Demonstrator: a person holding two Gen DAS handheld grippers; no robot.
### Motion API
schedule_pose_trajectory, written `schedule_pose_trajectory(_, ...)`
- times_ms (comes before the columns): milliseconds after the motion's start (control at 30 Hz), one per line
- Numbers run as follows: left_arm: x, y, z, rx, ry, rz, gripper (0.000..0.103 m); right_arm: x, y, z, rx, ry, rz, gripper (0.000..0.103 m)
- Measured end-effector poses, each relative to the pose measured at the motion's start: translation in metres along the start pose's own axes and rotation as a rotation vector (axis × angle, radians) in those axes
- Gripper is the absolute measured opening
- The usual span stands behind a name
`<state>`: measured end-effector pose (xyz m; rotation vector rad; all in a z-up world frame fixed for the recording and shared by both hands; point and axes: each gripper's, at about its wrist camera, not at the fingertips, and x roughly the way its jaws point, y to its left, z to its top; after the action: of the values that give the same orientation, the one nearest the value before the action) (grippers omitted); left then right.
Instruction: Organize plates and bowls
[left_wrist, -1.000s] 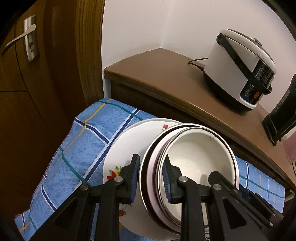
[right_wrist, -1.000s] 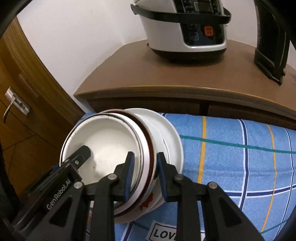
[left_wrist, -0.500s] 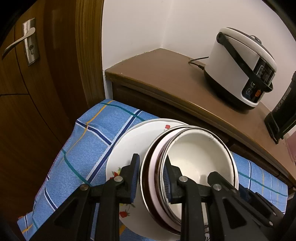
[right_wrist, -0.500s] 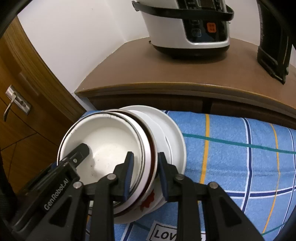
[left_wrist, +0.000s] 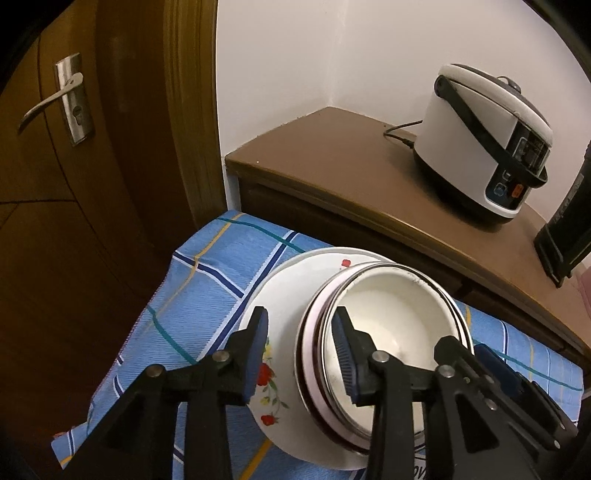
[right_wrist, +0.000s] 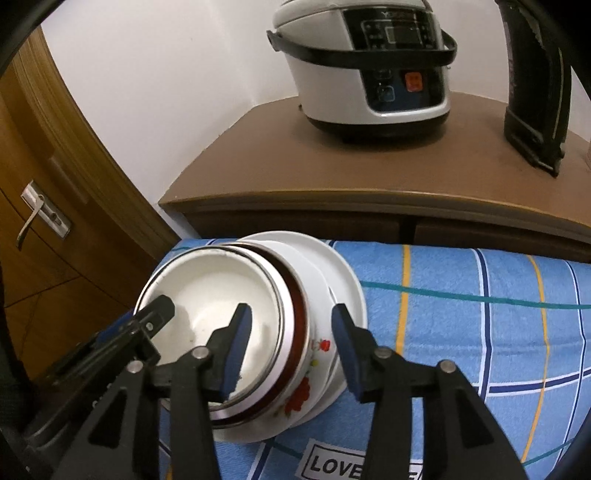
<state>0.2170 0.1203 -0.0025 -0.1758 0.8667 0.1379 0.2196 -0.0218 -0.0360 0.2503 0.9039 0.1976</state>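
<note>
The nested bowls (left_wrist: 391, 325) sit on a floral plate (left_wrist: 280, 295) at the blue checked cloth's (right_wrist: 461, 314) far left corner. Both claws, left claw (left_wrist: 299, 354) and right claw (right_wrist: 291, 343), are opening, straddling the rims without pressing. Only the right view shows open cloth to the right.

"LOVE" in a boxed label on the blue checked cloth (right_wrist: 461, 314); possibly cut off; cooker (right_wrist: 369, 70) panel lettering unreadable.
</note>
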Motion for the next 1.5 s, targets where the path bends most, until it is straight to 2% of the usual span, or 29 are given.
schedule_pose_trajectory(67,-0.003,0.000,0.000,0.011,-0.003,0.010,0.041,-0.003,0.001,-0.001,0.003,-0.008,0.001,0.047)
schedule_pose_trajectory(133,-0.005,0.001,0.000,0.008,-0.010,0.030,0.054,-0.007,0.002,-0.002,0.003,-0.010,-0.002,0.047)
schedule_pose_trajectory(200,-0.007,0.003,-0.001,0.000,-0.021,0.043,0.061,-0.009,0.001,-0.004,0.003,-0.010,-0.003,0.047)
schedule_pose_trajectory(600,-0.006,0.005,-0.007,0.020,-0.018,0.066,0.061,-0.021,-0.002,-0.012,0.016,-0.040,-0.002,0.049)
schedule_pose_trajectory(733,-0.003,0.005,-0.010,0.028,-0.006,0.062,0.062,-0.026,-0.005,-0.015,0.019,-0.063,-0.001,0.057)
schedule_pose_trajectory(1100,-0.009,0.001,-0.014,0.089,-0.001,0.060,0.062,-0.036,-0.004,-0.023,0.023,-0.096,-0.009,0.060)
schedule_pose_trajectory(1300,-0.033,0.009,-0.022,0.085,-0.062,0.033,0.063,-0.054,-0.004,-0.031,0.032,-0.155,0.006,0.068)
schedule_pose_trajectory(1400,-0.044,0.015,-0.027,0.068,-0.104,0.021,0.069,-0.061,-0.003,-0.036,0.033,-0.173,0.022,0.069)
schedule_pose_trajectory(1500,-0.047,0.019,-0.029,0.059,-0.107,0.013,0.071,-0.065,0.000,-0.041,0.031,-0.180,0.028,0.071)
